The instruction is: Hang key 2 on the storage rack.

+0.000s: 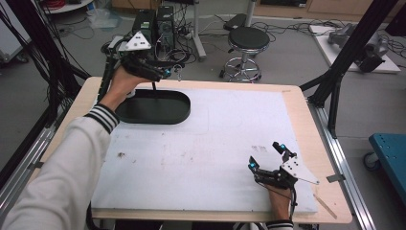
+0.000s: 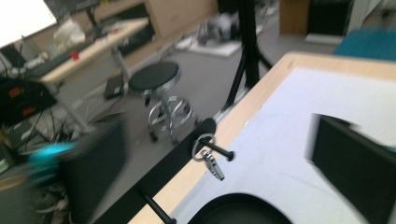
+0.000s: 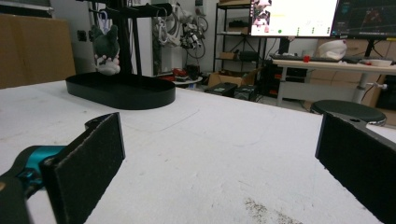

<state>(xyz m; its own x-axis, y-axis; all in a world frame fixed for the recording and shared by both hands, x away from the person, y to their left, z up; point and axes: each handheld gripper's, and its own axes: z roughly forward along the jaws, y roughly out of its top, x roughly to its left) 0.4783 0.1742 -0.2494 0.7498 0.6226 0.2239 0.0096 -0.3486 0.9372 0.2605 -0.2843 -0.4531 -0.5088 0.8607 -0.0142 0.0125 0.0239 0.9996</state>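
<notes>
Over at the far left corner the left gripper [image 1: 165, 67] hangs with its jaws spread and nothing between them, just by the key ring [image 2: 208, 156] hooked on a peg of the black stand [image 1: 153, 106] — the right gripper [image 1: 268, 155] rests wide open, empty, on the white mat [image 1: 201, 153].

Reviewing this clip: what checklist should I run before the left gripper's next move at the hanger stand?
1. Left gripper jaws open, nothing between them: ok.
2. Key ring hooked over the stand's peg, clasp dangling below: ok.
3. Left jaws clear of that peg: cannot tell, the left gripper view is blurred.
4. Plush toy hanging on the stand above the black tray: ok.
5. Right gripper open, empty, far from the tray: ok.
</notes>
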